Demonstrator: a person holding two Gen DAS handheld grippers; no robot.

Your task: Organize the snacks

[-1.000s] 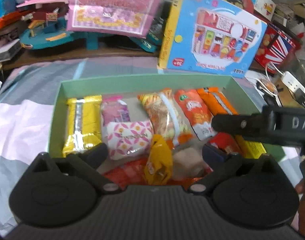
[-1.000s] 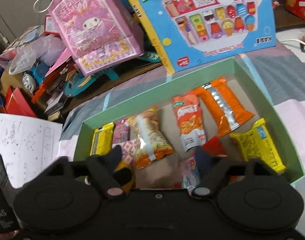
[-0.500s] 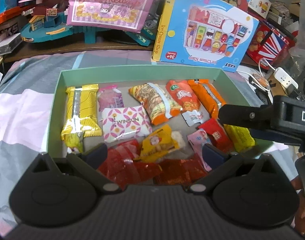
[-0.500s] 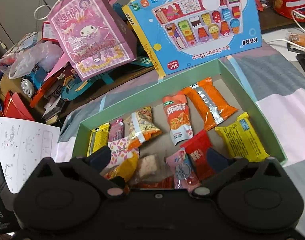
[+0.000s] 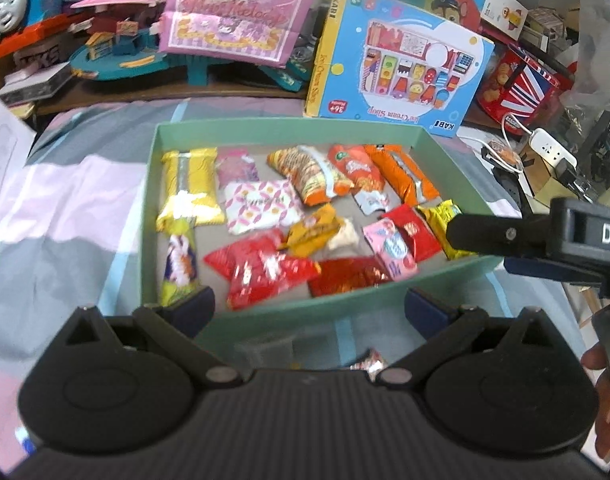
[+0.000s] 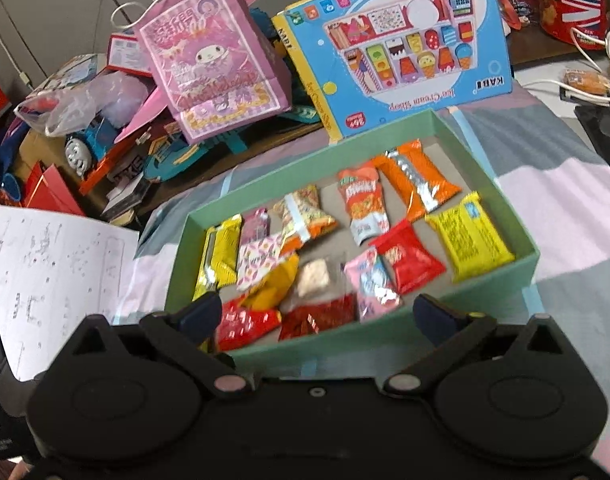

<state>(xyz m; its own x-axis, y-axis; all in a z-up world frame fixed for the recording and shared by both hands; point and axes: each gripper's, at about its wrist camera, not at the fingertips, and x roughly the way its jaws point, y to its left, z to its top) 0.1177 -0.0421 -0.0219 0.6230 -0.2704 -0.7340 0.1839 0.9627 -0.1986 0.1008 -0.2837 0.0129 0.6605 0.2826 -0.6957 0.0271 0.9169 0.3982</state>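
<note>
My left tool (image 5: 309, 306) wide, empty, right tool (image 6: 317, 314) likewise, both near the box (image 5: 289, 130) rim, snacks (image 5: 265, 272) inside ahead, small wrapper (image 5: 371, 360) half hidden under my left tool

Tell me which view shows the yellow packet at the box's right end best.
The right wrist view: the yellow packet lies fully exposed inside the green box, printed face unobstructed. In the left wrist view the same packet is partly hidden behind the right tongs crossing in front.
</note>
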